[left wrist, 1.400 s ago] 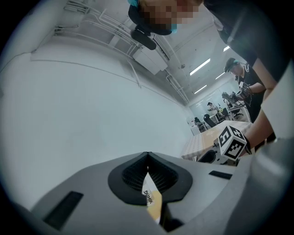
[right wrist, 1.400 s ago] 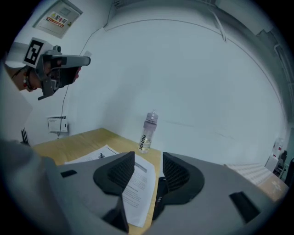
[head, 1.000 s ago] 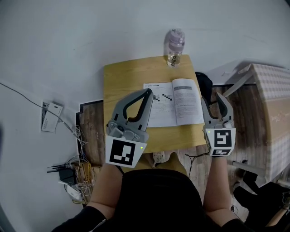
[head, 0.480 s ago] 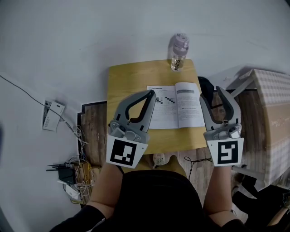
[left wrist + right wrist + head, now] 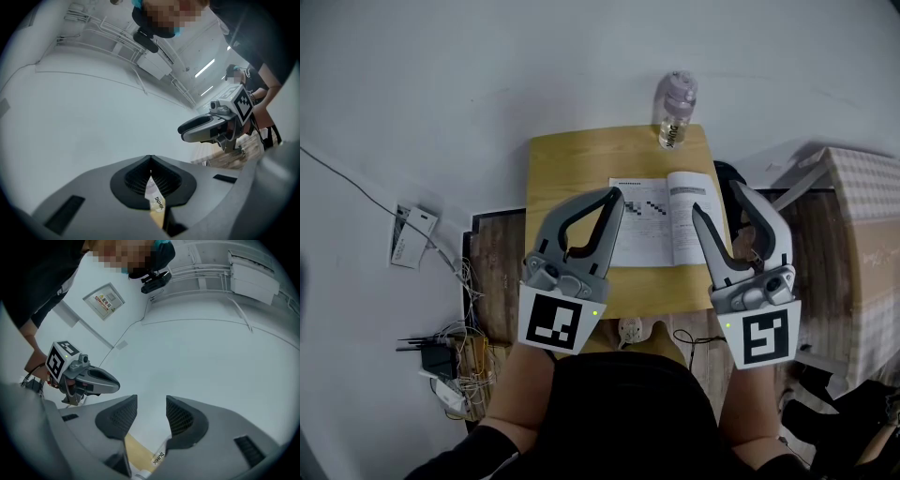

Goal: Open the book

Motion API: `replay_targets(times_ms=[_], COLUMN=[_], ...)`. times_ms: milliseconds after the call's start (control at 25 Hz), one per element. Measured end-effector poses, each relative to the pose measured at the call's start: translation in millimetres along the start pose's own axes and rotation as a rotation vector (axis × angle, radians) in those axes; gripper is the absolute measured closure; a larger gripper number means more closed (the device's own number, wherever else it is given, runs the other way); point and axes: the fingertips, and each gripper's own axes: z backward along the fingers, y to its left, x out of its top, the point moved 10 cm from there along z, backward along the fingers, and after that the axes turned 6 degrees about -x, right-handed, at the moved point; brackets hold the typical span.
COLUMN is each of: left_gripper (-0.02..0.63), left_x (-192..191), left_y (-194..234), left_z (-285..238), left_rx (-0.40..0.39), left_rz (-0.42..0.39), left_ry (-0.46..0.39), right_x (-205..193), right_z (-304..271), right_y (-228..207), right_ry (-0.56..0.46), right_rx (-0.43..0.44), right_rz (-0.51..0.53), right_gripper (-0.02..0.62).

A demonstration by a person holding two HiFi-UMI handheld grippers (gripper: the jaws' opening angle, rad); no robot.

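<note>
The book [image 5: 664, 221] lies open on the small wooden table [image 5: 572, 169], white printed pages facing up. Both grippers hang in the air above the table's near edge, and neither touches the book. My left gripper [image 5: 615, 195] is shut with nothing in it; its tips hover over the book's left page. My right gripper [image 5: 715, 198] is open and empty over the right page. In the left gripper view the jaws [image 5: 150, 161] meet tip to tip, with the right gripper [image 5: 211, 129] seen beyond. In the right gripper view a wide gap shows between the jaws [image 5: 151, 411].
A clear plastic bottle [image 5: 675, 111] stands at the table's far edge, close to the white wall. A black object [image 5: 724, 176] sits on the floor at the table's right, a checked surface [image 5: 862, 187] further right. Cables and a power strip [image 5: 450, 361] lie on the floor left.
My right gripper has risen toward the head camera and swung left, staying open. The left gripper has barely moved and stays shut. The book has not moved.
</note>
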Motion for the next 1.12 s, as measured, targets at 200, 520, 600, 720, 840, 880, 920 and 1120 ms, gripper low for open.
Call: replay_targets(times_ms=[200,520,600,720,840,880,920,1120], left_gripper=[0.597,0.597,0.597,0.597,0.597,0.597,0.597,0.597], left_x=[3.3,11.2,12.4,13.1,13.1,12.9,12.8,12.7], left_y=[-1.4,-4.2,-4.7,-5.7,-7.2,-7.8,-8.2,-8.4], left_z=[4.8,7.2,7.3,8.2,8.0,7.7,7.5,6.2], left_rx=[0.002,0.003,0.003,0.004,0.003,0.002,0.001,-0.002], left_rz=[-0.003,-0.007,-0.007,-0.005,-0.005,-0.005,-0.004,0.006], left_ry=[-0.003,-0.018,-0.020,-0.017,-0.016,-0.015,-0.014,-0.020], right_x=[7.8,4.5,4.2,3.4,1.2,0.5,0.0,0.8], right_z=[2.6,3.4,3.3,3.1,3.2,3.4,3.6,5.1], right_y=[6.5,13.9,14.4,15.1,16.5,17.0,17.7,21.7], right_ry=[-0.082,-0.090,-0.092,-0.090,-0.085,-0.082,-0.080,-0.077], right_rx=[0.042,0.066,0.072,0.082,0.088,0.090,0.094,0.103], right_rz=[-0.061,-0.017,-0.015,-0.015,-0.015,-0.014,-0.012,0.017], right_gripper=[0.403,0.405,0.405,0.405,0.405,0.405,0.405,0.443])
